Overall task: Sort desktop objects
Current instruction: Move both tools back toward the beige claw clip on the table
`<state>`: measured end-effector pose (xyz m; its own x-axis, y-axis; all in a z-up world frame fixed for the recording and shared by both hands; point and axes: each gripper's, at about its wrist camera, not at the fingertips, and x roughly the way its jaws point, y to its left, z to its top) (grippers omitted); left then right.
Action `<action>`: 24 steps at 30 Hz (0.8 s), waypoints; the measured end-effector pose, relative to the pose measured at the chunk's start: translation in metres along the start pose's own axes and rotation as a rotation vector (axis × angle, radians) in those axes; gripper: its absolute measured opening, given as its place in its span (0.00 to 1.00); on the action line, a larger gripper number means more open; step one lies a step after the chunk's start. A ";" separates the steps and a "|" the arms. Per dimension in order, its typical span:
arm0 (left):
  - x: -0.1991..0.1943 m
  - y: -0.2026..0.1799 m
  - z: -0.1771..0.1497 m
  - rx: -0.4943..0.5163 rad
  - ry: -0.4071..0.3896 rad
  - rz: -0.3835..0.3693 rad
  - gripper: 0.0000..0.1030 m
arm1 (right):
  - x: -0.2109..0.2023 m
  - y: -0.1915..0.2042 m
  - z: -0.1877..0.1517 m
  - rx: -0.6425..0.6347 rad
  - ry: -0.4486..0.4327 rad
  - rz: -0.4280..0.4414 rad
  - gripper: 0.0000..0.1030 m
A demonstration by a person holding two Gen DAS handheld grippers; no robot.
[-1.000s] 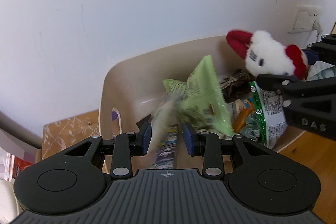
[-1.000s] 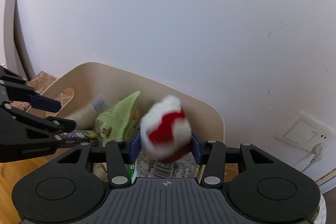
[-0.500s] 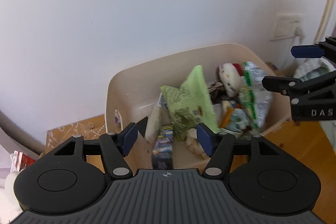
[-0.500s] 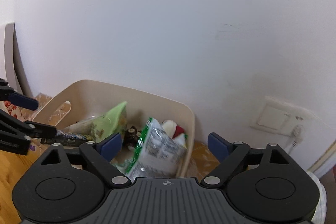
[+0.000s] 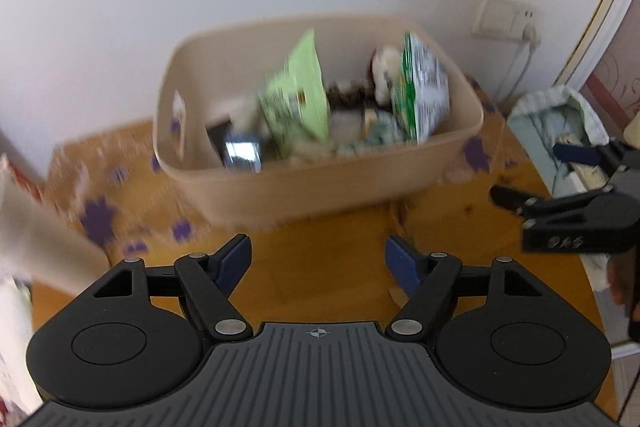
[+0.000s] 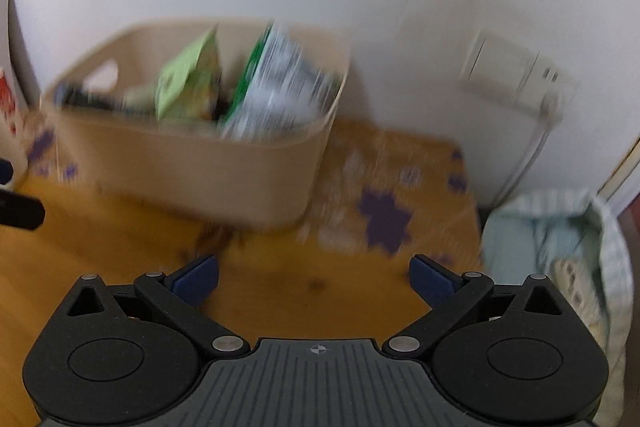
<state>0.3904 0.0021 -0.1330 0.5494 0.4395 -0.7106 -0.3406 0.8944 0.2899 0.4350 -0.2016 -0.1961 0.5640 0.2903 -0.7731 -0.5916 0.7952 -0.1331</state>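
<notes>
A beige plastic bin (image 5: 320,183) (image 6: 192,163) stands on the wooden table against the wall. Inside lie a light green snack bag (image 5: 300,95) (image 6: 188,79), a green and white packet (image 5: 424,91) (image 6: 280,87), a red and white plush toy (image 5: 384,67) and other small items, all blurred. My left gripper (image 5: 318,259) hangs over bare wood in front of the bin, its jaws opening with nothing between them. My right gripper (image 6: 314,277) is back from the bin too, jaws opening wide and empty; in the left wrist view the right gripper (image 5: 532,175) shows at the right edge.
A patterned mat with purple flowers (image 6: 384,219) lies under and beside the bin. A wall socket with a plugged cable (image 6: 516,79) is right of it. Off the table's right edge stands a lined waste bin (image 6: 560,247). Blurred white and red things (image 5: 16,211) sit at the left.
Both grippers let go, the left of the snack packets and the right of the plush toy, which now lie in the bin. Both have opened wide and drawn back and down from the bin.
</notes>
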 end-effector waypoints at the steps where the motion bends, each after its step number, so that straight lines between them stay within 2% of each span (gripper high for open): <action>1: 0.004 -0.001 -0.007 -0.015 0.017 -0.003 0.73 | 0.006 0.005 -0.007 -0.002 0.020 0.004 1.00; 7: 0.032 0.004 -0.032 -0.101 0.111 -0.039 0.73 | 0.012 0.023 -0.036 -0.033 0.073 0.006 1.00; 11: 0.041 0.010 -0.043 -0.132 0.144 -0.045 0.73 | 0.019 0.024 -0.035 0.001 0.058 0.027 1.00; 19: 0.048 0.021 -0.045 -0.206 0.158 -0.059 0.73 | 0.026 0.040 -0.031 0.066 0.061 0.109 1.00; 24: 0.046 0.033 -0.043 -0.231 0.146 -0.040 0.73 | 0.032 0.059 -0.028 0.111 0.066 0.167 1.00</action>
<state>0.3714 0.0483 -0.1841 0.4561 0.3729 -0.8080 -0.4949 0.8609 0.1179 0.4022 -0.1604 -0.2461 0.4218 0.3903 -0.8184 -0.6049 0.7935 0.0666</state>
